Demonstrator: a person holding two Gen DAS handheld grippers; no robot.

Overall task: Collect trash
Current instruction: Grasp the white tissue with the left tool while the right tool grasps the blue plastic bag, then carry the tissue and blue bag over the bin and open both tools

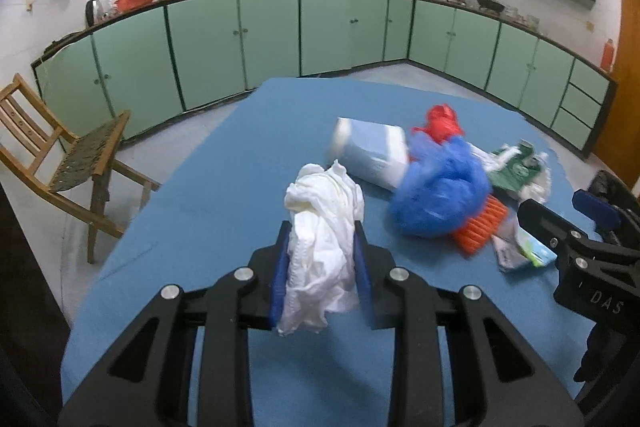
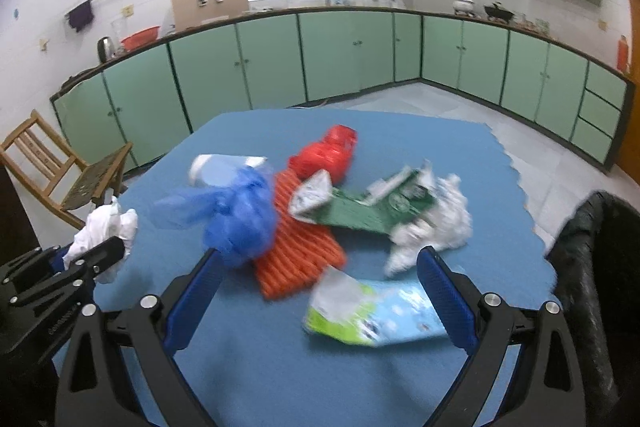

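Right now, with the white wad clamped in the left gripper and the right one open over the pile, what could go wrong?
1. The white crumpled wad hangs loosely out of the left gripper; part of it could tear off or slip out.
2. The right gripper hovers open above overlapping litter: the blue plastic bag lies on the orange corrugated piece, so a grab may drag both.
3. The black bin bag sits at the table's right edge; a careless swing could knock it.
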